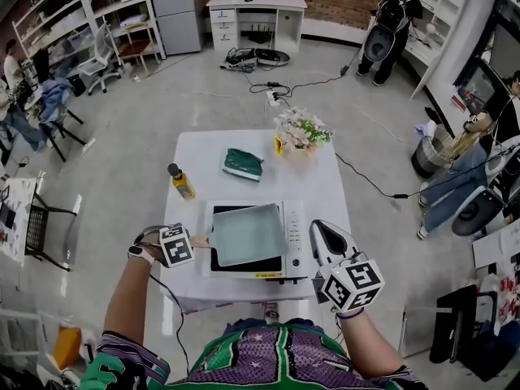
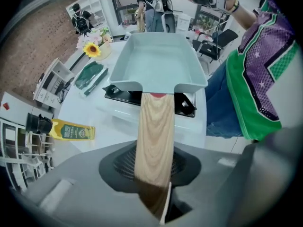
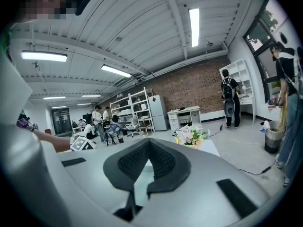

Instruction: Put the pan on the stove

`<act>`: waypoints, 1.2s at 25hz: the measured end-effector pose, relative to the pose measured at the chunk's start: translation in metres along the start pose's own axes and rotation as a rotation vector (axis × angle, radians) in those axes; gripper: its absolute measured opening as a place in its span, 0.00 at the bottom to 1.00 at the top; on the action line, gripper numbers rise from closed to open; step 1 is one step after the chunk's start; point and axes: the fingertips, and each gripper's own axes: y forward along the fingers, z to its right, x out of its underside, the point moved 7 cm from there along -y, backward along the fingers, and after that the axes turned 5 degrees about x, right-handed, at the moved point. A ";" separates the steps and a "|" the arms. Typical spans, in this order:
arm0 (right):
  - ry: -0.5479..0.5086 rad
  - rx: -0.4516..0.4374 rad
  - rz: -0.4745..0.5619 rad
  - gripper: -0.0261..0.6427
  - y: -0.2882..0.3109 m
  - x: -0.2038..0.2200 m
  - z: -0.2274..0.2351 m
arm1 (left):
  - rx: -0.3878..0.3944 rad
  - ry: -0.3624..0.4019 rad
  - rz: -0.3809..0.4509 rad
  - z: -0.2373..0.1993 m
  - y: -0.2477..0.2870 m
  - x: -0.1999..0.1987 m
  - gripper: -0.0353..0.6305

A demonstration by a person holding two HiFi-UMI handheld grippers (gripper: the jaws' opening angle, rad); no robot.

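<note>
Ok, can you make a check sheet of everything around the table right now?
Surface: white table, tidy.
Job's things: pale green pan sits on the stove; wooden handle sticks out.
Clutter: yellow bottle, green pouch, flowers.
Grippers: left gripper open around the handle; right gripper shut, empty.
Cables: black cable across the floor.
Surroundings: shelves, desk, people working.

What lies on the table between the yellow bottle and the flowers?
A dark green packet lies between the bottle and the flowers; the head view shows it.
</note>
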 end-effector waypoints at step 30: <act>0.011 -0.021 -0.019 0.04 -0.009 0.008 -0.015 | -0.249 0.110 0.004 -0.009 -0.030 -0.007 0.42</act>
